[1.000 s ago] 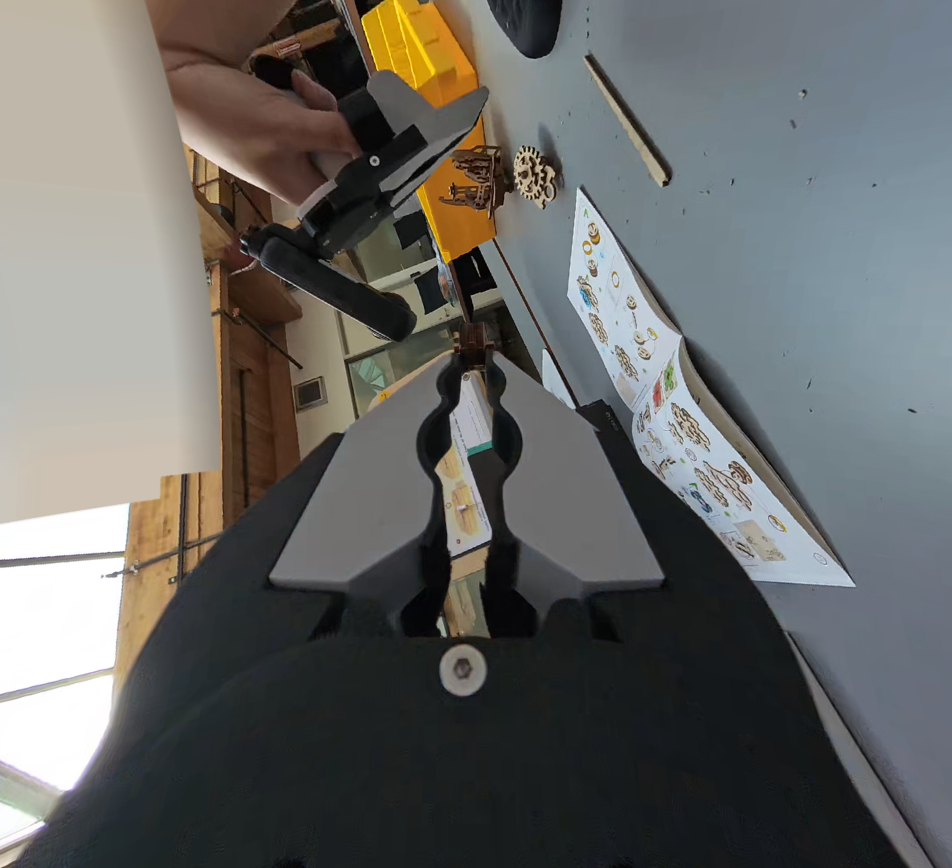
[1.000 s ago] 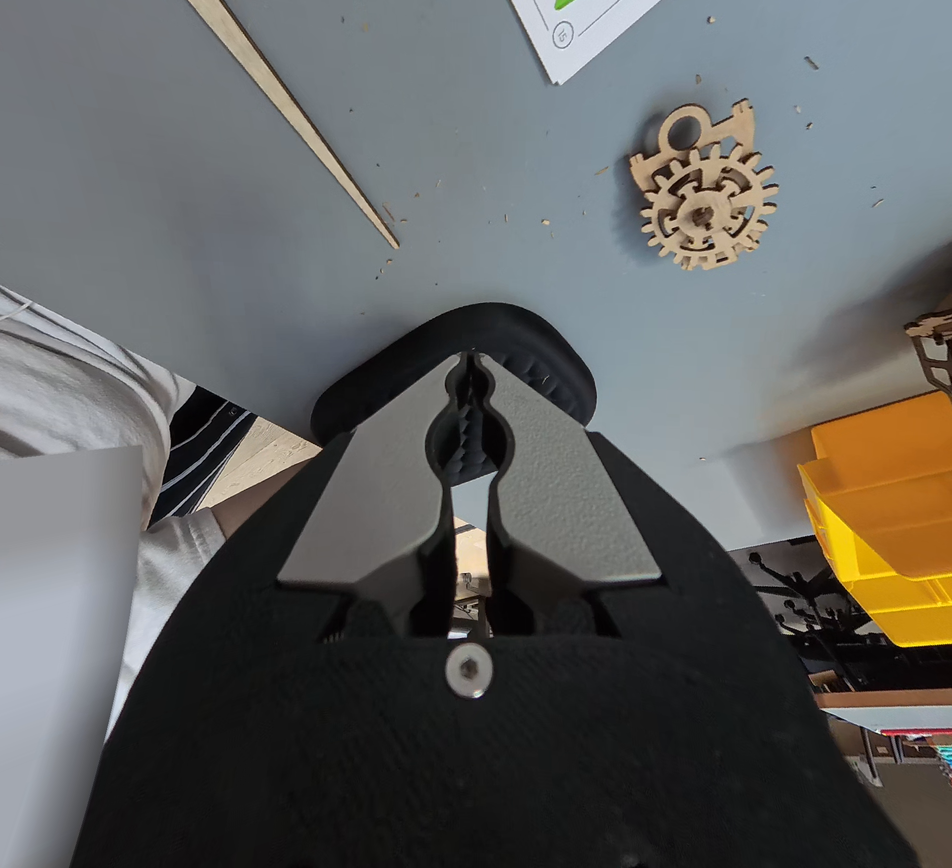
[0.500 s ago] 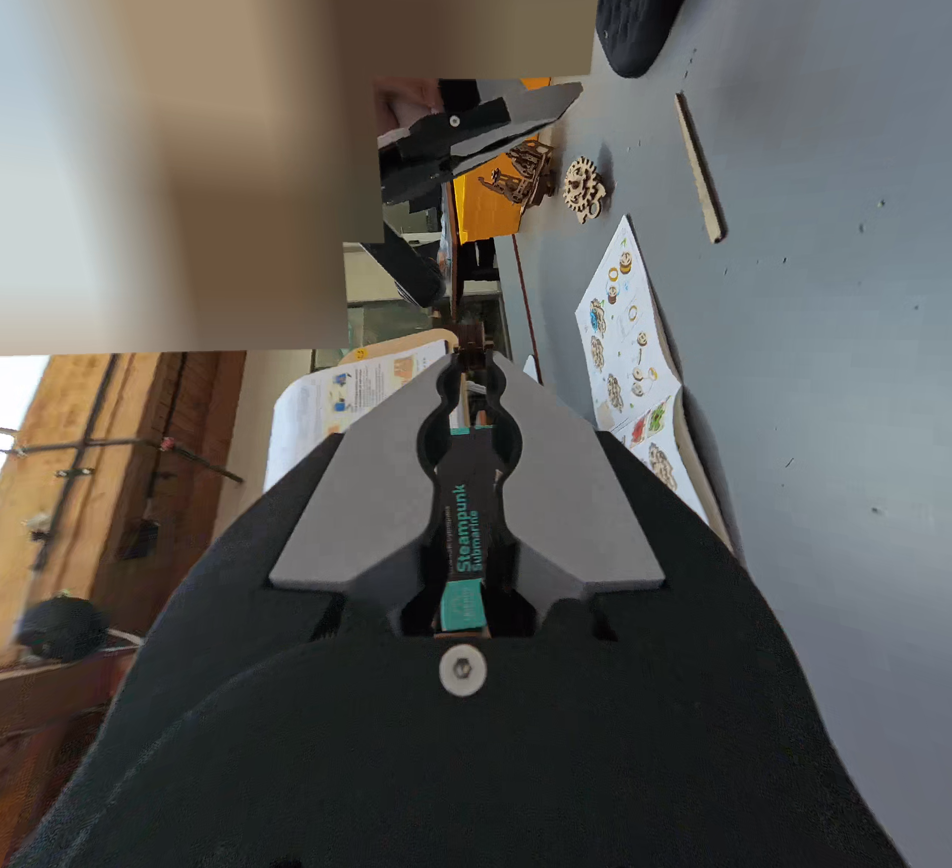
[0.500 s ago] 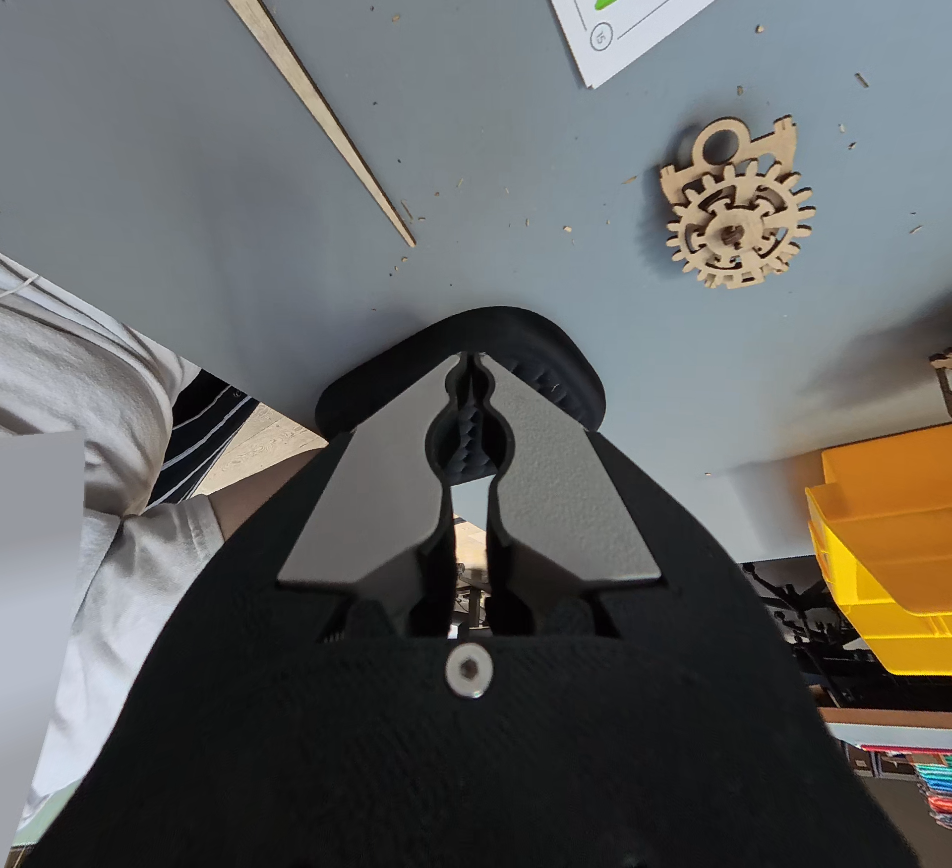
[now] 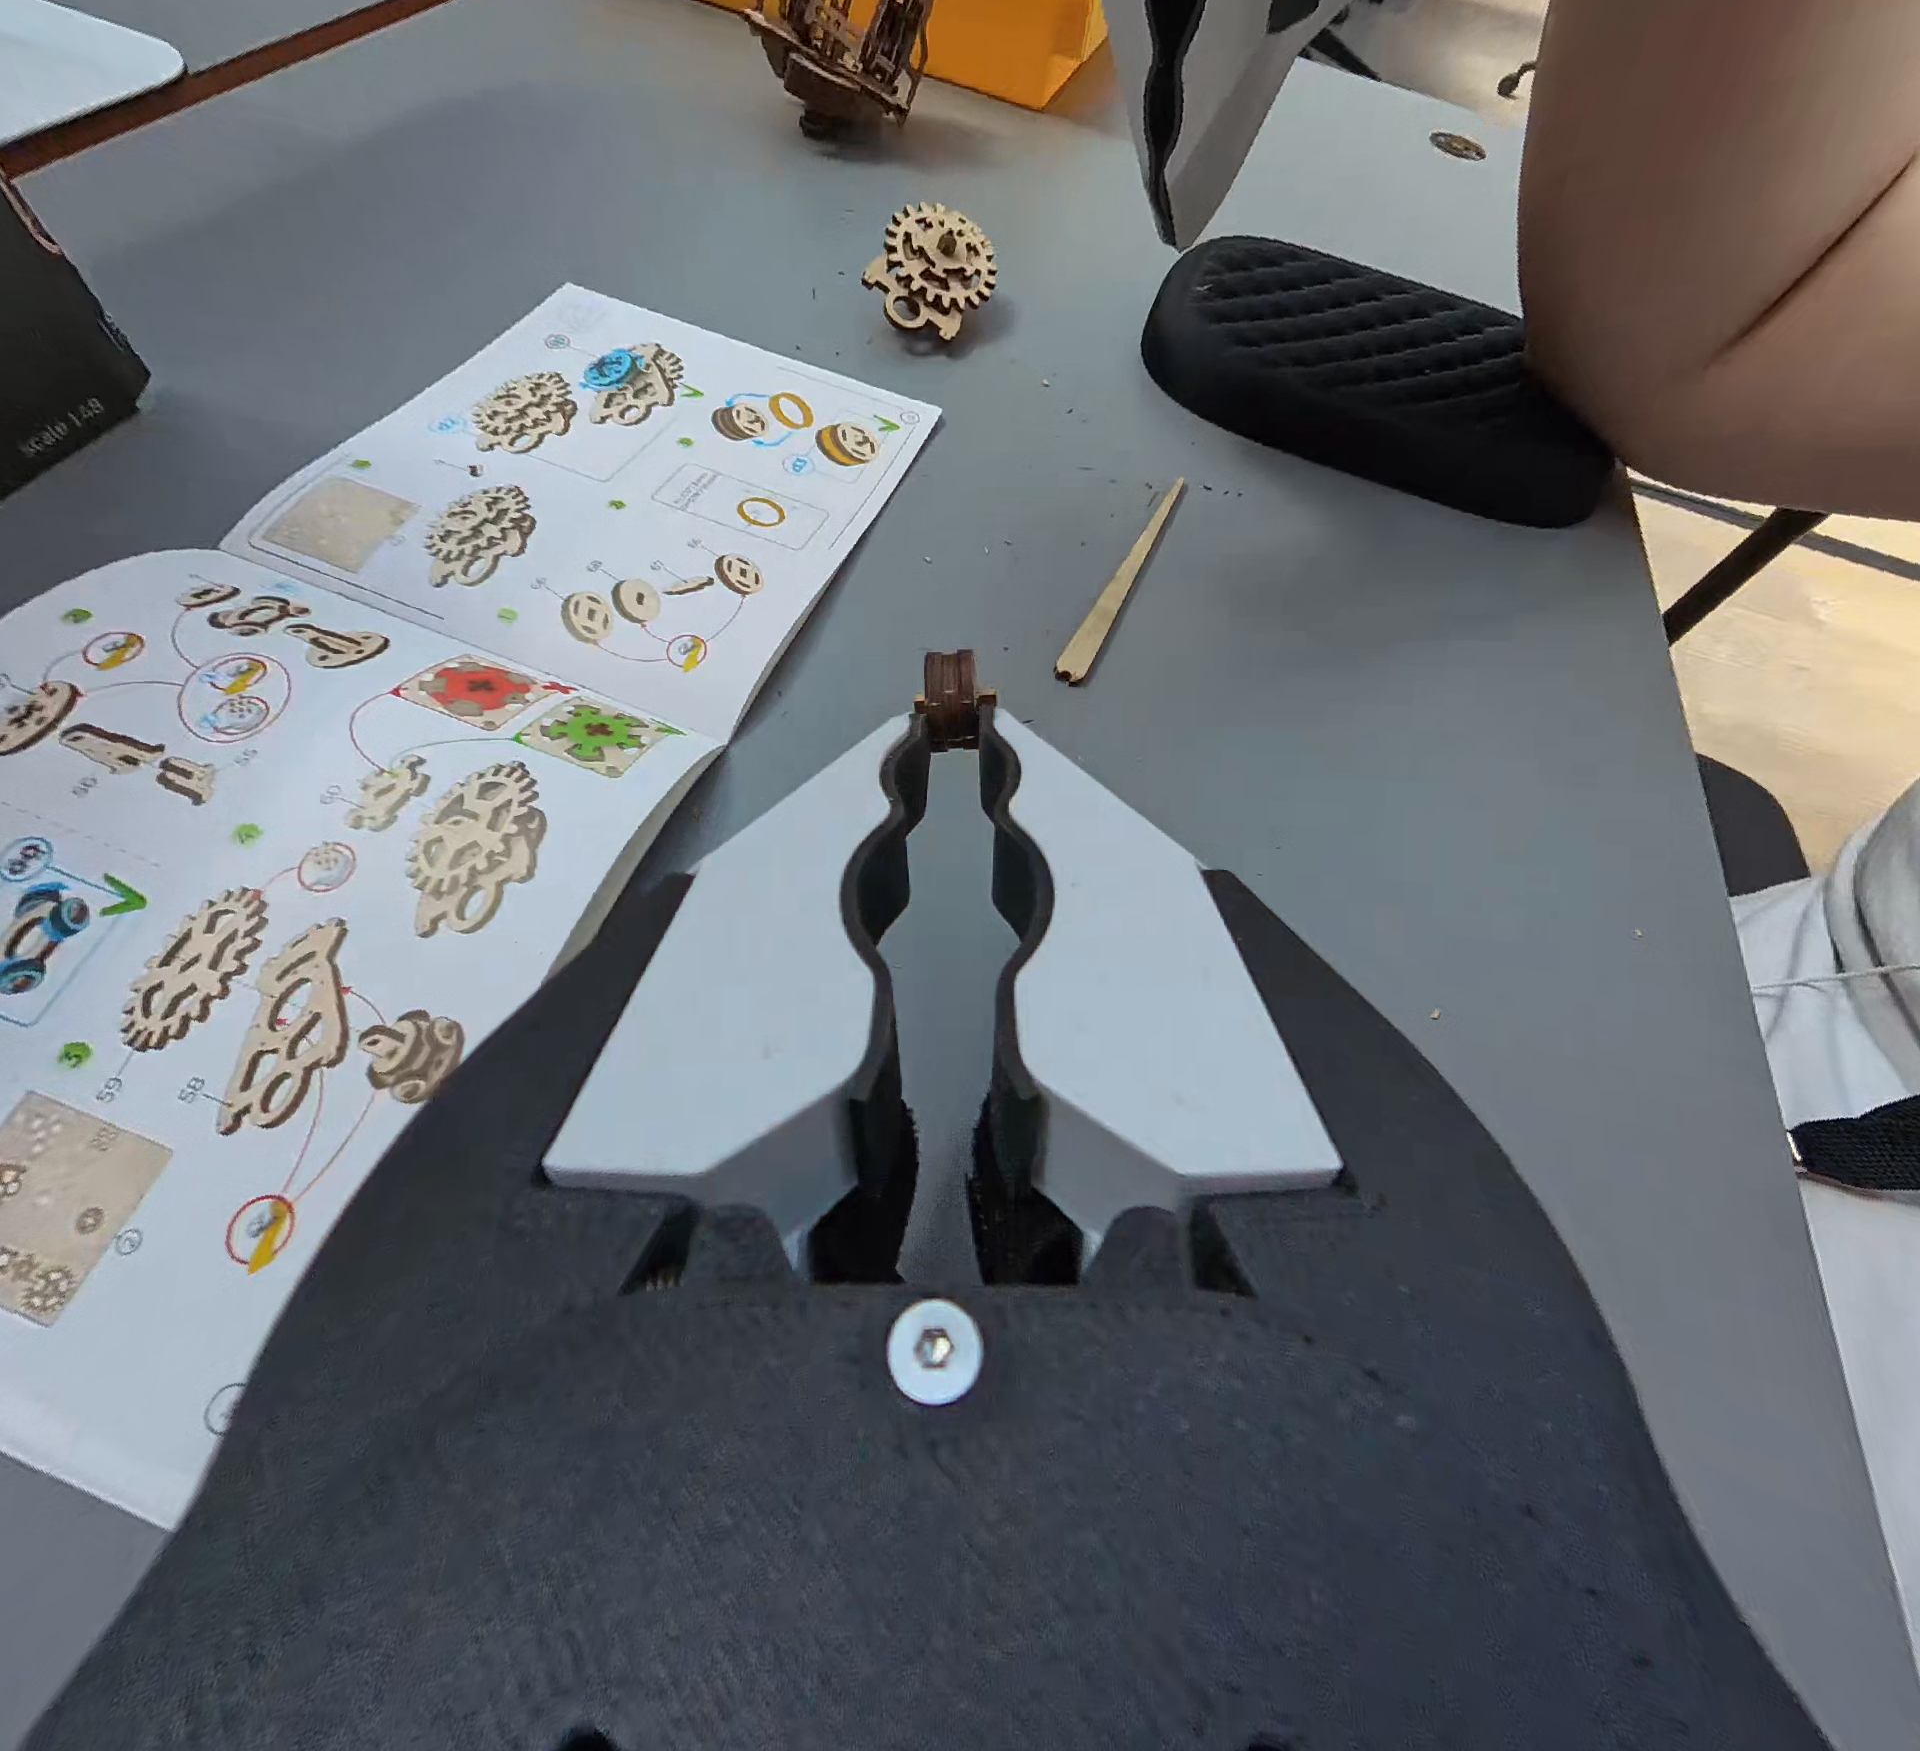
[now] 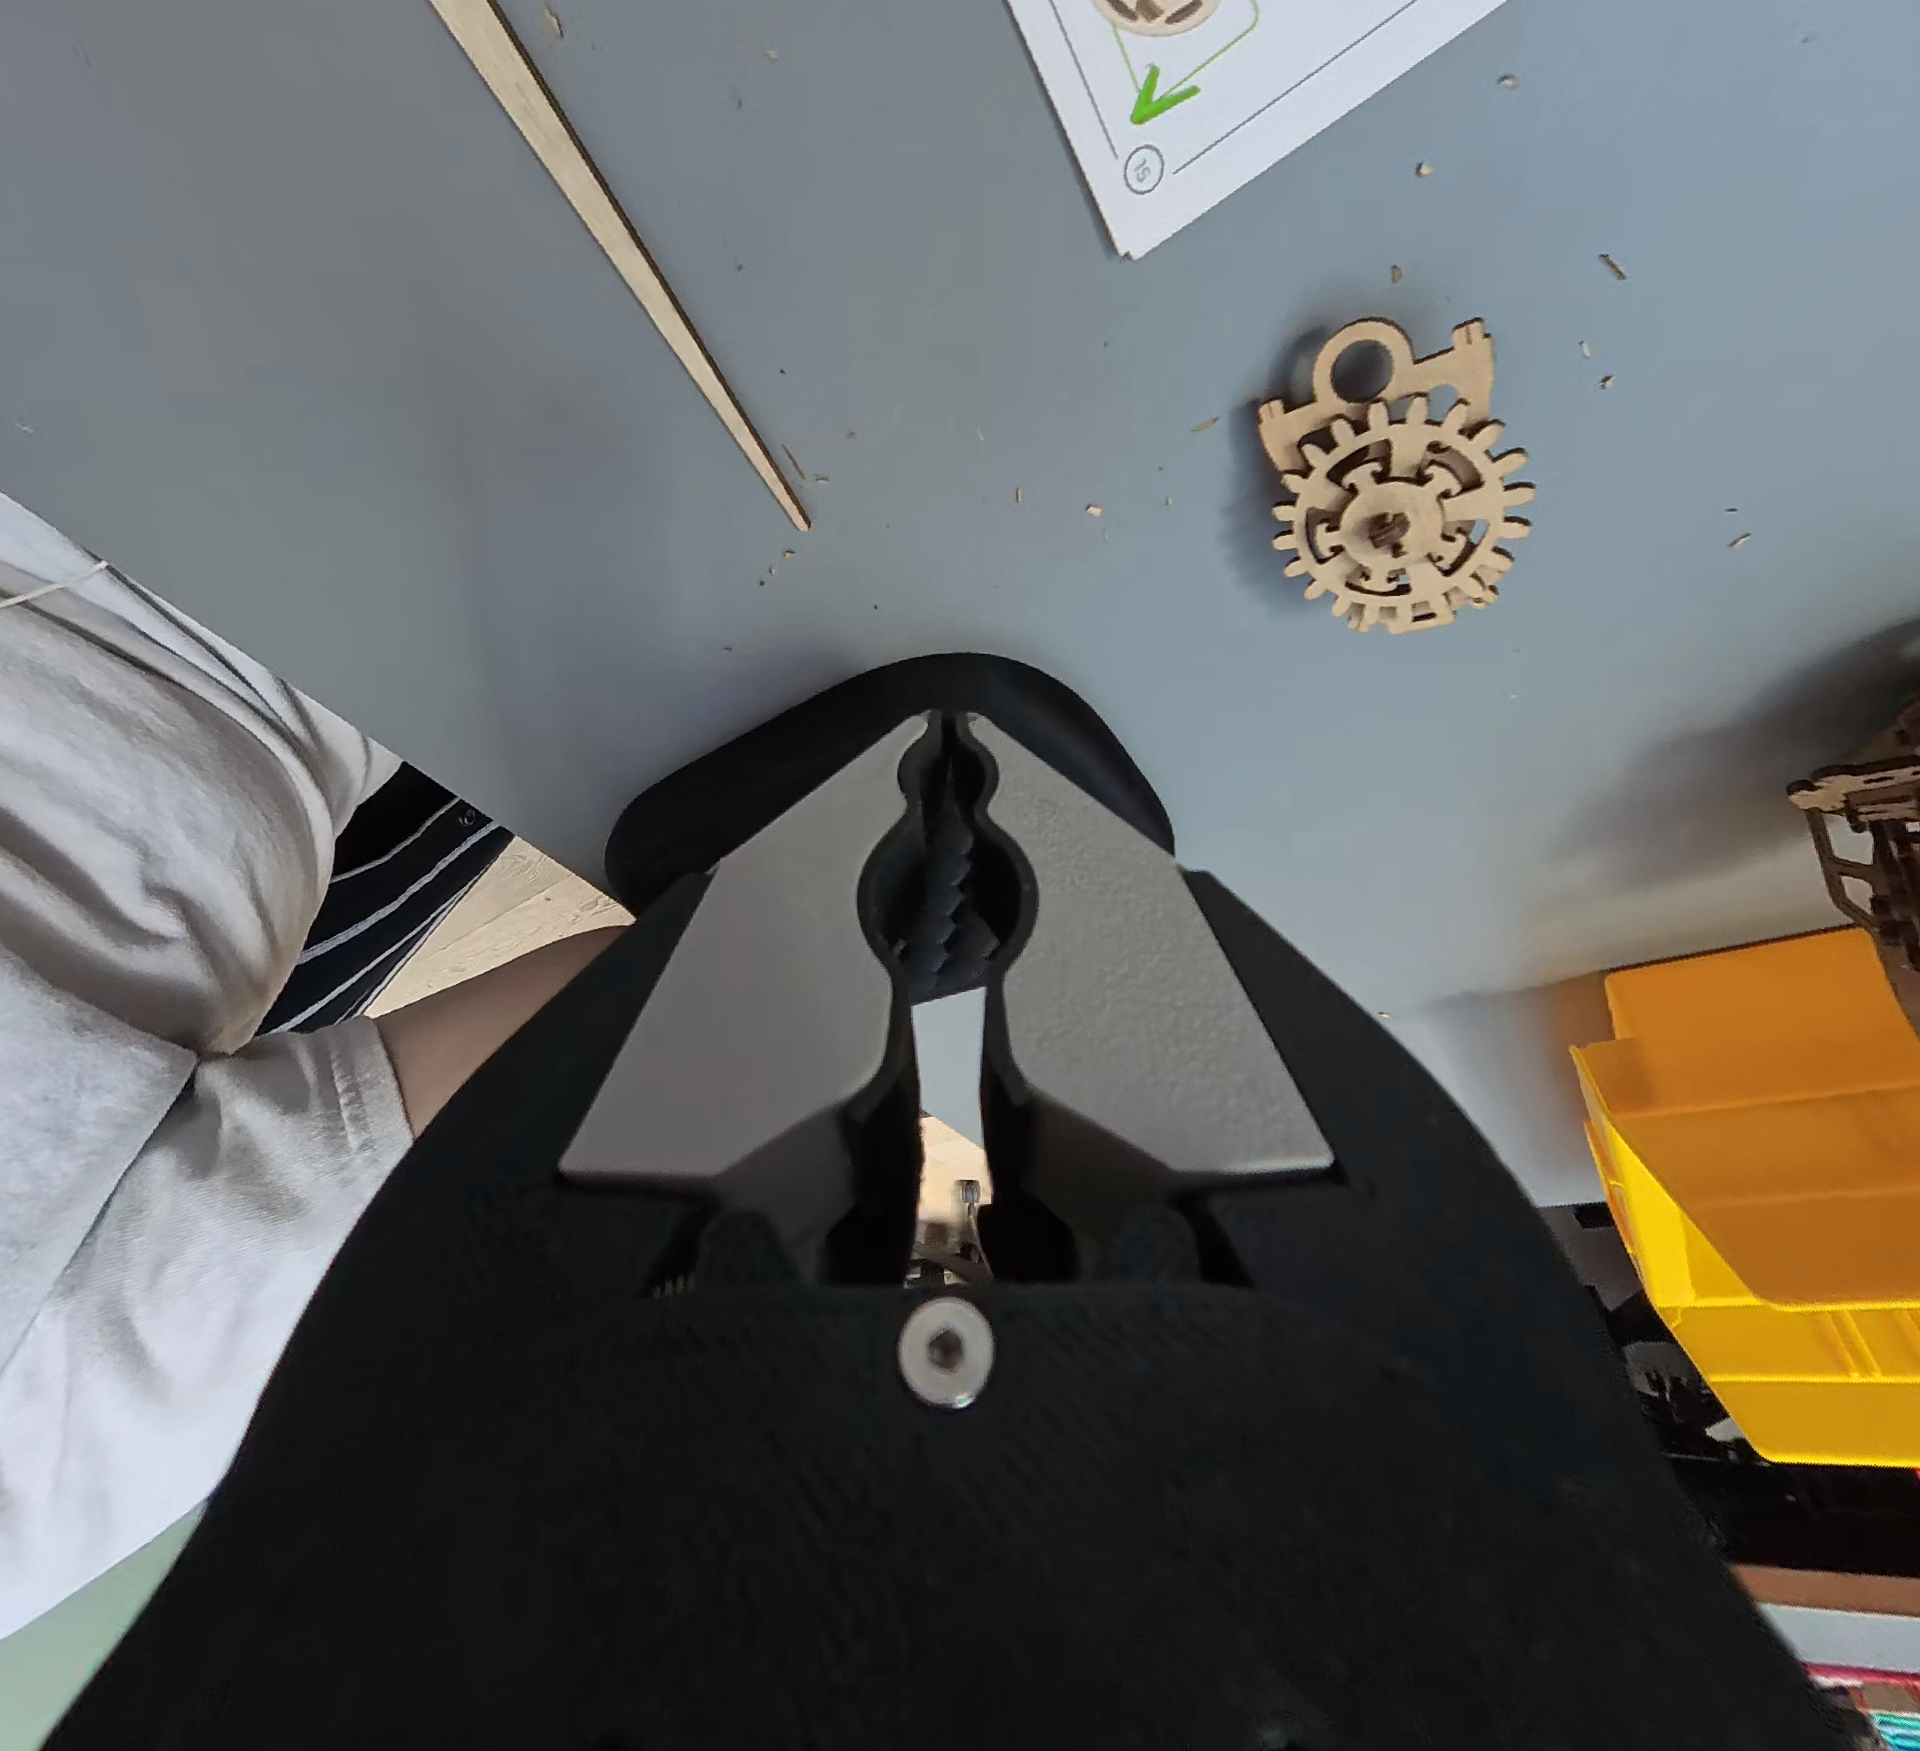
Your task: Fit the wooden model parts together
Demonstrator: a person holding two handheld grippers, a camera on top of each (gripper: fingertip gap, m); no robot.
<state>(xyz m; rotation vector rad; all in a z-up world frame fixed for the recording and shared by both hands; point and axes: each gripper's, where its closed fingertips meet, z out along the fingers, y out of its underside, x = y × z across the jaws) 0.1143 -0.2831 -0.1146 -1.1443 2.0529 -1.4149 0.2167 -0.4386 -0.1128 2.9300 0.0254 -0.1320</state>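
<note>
My left gripper [image 5: 950, 727] is shut on a small dark wooden wheel part [image 5: 950, 699] and holds it above the grey table. A pale wooden gear assembly [image 5: 933, 267] lies flat farther off; it also shows in the right wrist view [image 6: 1392, 496]. A dark, partly built wooden model [image 5: 847, 28] stands upright beyond it, its edge in the right wrist view [image 6: 1870, 828]. My right gripper [image 6: 948, 727] is shut and empty above the black pad [image 6: 1081, 735]; it hangs at the top of the left wrist view [image 5: 1184, 174].
An open instruction booklet [image 5: 416, 662] lies left of my left gripper. A thin wooden stick [image 5: 1117, 584] lies ahead to the right, also in the right wrist view [image 6: 603, 215]. A yellow bin [image 6: 1766, 1182] stands beyond the model. A person's arm [image 5: 1714, 195] rests at right. The grippers' ends are close to 20 centimeters from one another.
The left wrist view has swung from sideways to level over the table, still holding the wheel part. The right wrist view has slid so the gear sits lower in it.
</note>
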